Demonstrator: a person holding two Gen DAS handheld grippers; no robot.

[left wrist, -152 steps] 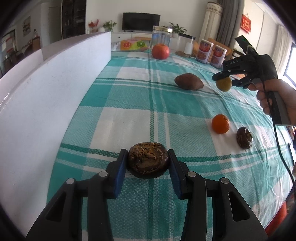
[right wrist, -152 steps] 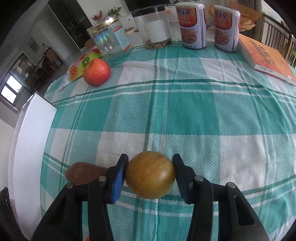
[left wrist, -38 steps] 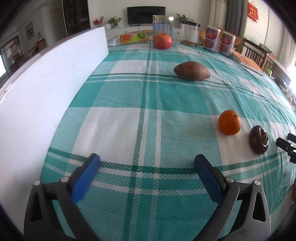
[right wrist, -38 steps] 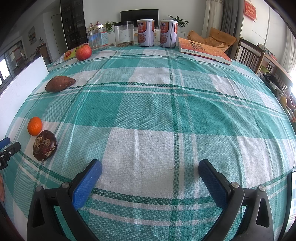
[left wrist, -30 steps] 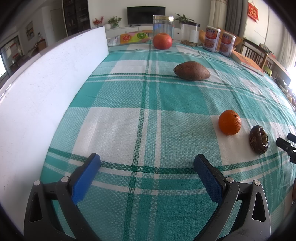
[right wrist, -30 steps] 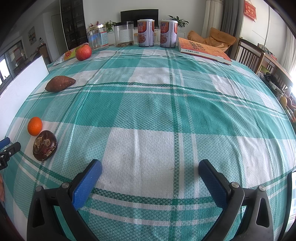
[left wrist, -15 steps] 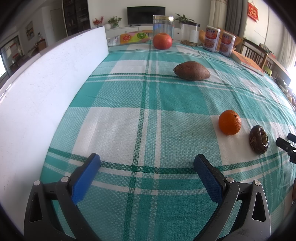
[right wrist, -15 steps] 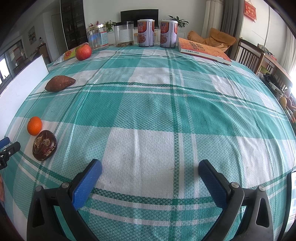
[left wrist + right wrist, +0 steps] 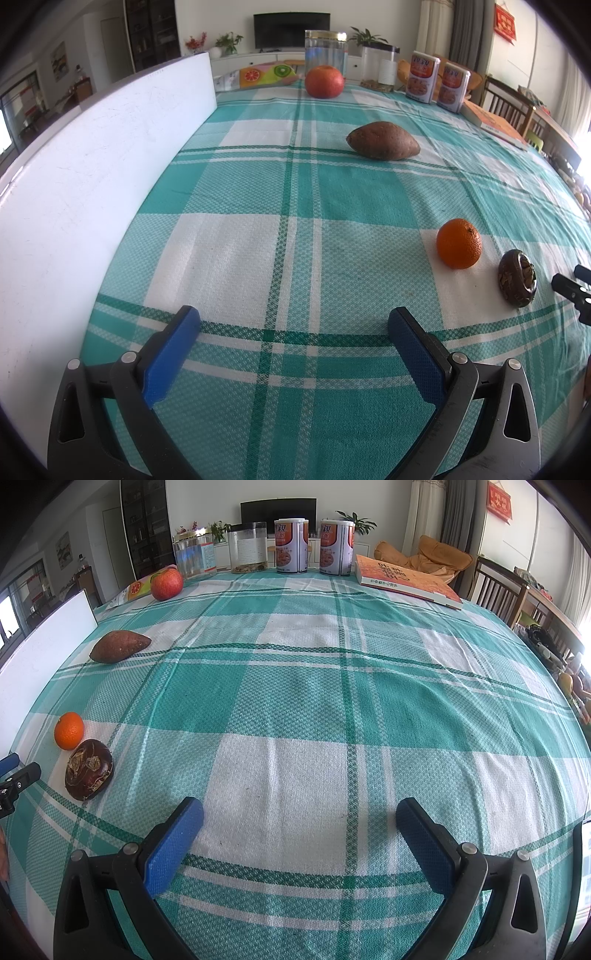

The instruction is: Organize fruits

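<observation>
My left gripper (image 9: pixel 293 325) is open and empty, low over the checked tablecloth (image 9: pixel 258 192). My right gripper (image 9: pixel 299 814) is open and empty too. An orange (image 9: pixel 459 243) and a dark brown wrinkled fruit (image 9: pixel 517 277) lie side by side at the right of the left wrist view; they also show at the left of the right wrist view, the orange (image 9: pixel 69 730) behind the brown fruit (image 9: pixel 88 769). A sweet potato (image 9: pixel 383 140) lies farther back, and a red apple (image 9: pixel 324 82) near the far edge. The sweet potato (image 9: pixel 120 647) and apple (image 9: pixel 167 582) show in the right wrist view.
A white board (image 9: pixel 85 177) stands along the table's left side. Glass jars (image 9: pixel 194 555), two cans (image 9: pixel 314 546) and an orange book (image 9: pixel 406 581) stand at the far edge. A fruit-print packet (image 9: pixel 266 74) lies by the apple. Wooden chairs (image 9: pixel 498 590) stand at the right.
Five seconds ago each gripper was shut on a fruit: left on a brown wrinkled one, right on a yellow-brown round one. Both are now open and empty. Nothing moved over the last second.
</observation>
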